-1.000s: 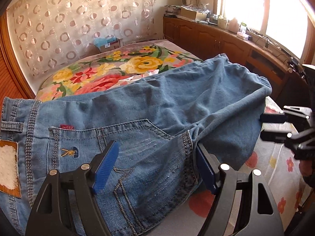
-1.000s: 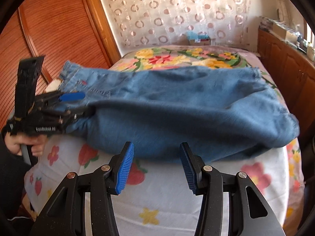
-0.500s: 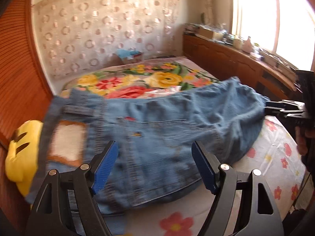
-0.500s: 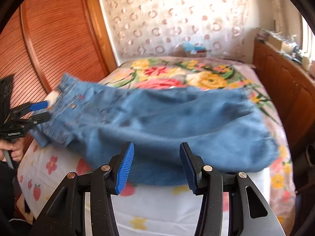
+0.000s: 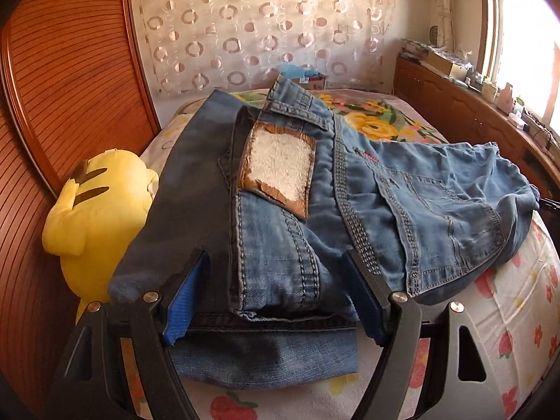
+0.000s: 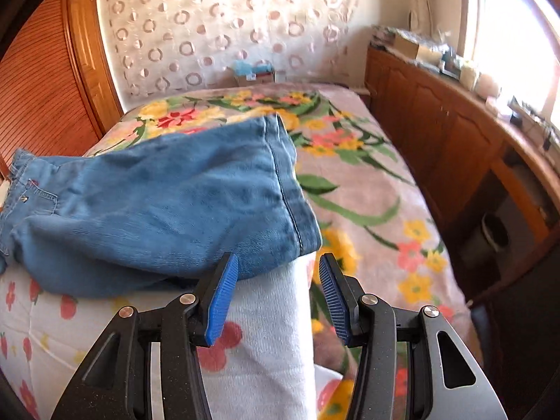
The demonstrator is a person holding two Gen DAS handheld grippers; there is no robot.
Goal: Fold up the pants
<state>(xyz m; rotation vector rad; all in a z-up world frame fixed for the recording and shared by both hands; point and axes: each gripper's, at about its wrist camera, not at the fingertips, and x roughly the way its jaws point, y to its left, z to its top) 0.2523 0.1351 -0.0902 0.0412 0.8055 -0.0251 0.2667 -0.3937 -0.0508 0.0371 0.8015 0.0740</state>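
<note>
I am looking down a bedroom with a wooden slatted wall [image 5: 52,105] along the left of the frame and a patterned curtain [image 5: 266,28] across the back. A wooden cabinet [image 6: 437,115] runs under the bright window on the right. The bed [image 6: 353,182] fills the middle, with a flowered blanket further back and a white flowered sheet [image 6: 266,343] nearest my cameras.

The pants [image 5: 350,210] lie folded on the near end of the bed. In my left view they take up the centre of the frame, waistband end toward me, a brown-edged patch [image 5: 280,168] with a white middle facing up. A yellow plush toy [image 5: 101,203] sits at the left edge, just beside the denim. My left gripper [image 5: 276,301] has its blue pads spread wide on either side of the folded waistband, and the layers sit between them; I cannot tell whether the pads press on the cloth.

In my right view the pants [image 6: 168,210] sit at centre left, their hem end near the pads. My right gripper [image 6: 276,297] stands partly spread at lower centre with nothing between its pads, its left pad just in front of the hem.
</note>
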